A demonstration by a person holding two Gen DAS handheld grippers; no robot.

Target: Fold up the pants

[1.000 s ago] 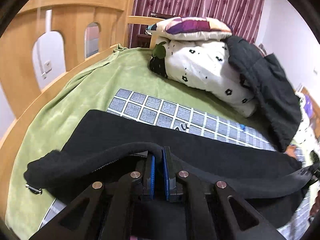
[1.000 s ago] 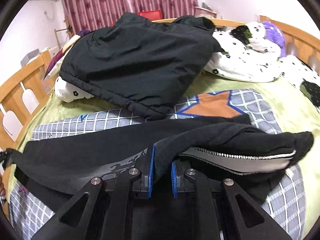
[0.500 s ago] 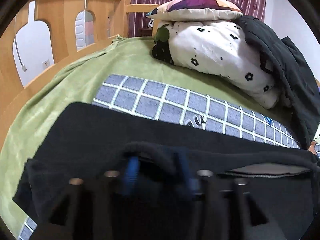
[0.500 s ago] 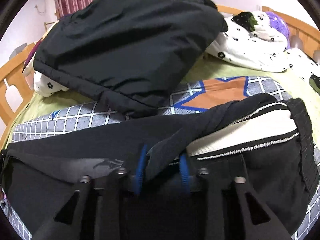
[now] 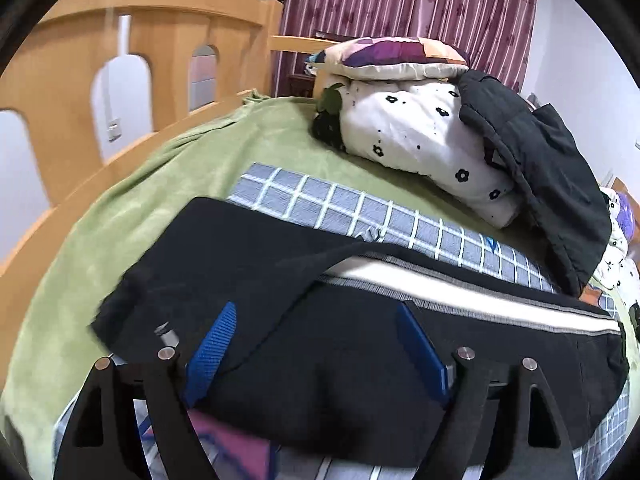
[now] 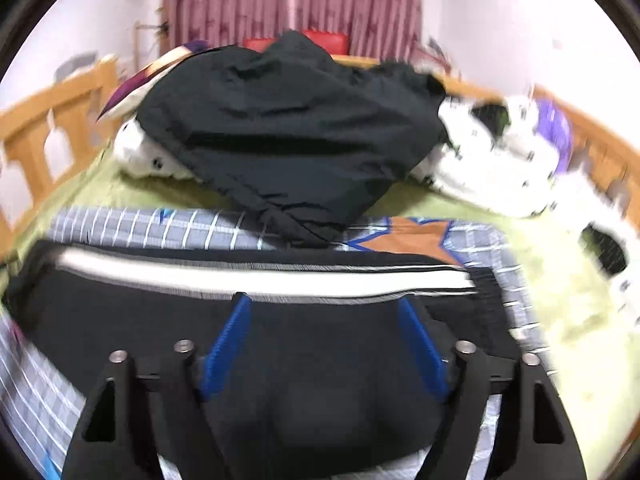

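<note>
Pants [image 5: 280,264] lie flat across the checked blanket [image 5: 344,204] on the bed, black fabric doubled lengthwise, white side stripe along the far edge. I see my left claw [image 5: 316,344] with jaws spread wide, just been opening; blue pads [image 5: 212,344] sit clear of the cloth, nothing pinched. A fold flap runs diagonally between the fingers. Wooden bed rail [image 5: 132,32] at left, green sheet [image 5: 132,208] under the blanket, spotted white duvet [image 5: 420,128] and dark jacket [image 5: 560,184] piled behind. Right view is motion-blurred: my right claw [image 6: 324,344] is also spread, jaws just been opening, pants [image 6: 160,320] beneath it, not gripped. Orange star [image 6: 412,236] shows on the blanket past the stripe.
</note>
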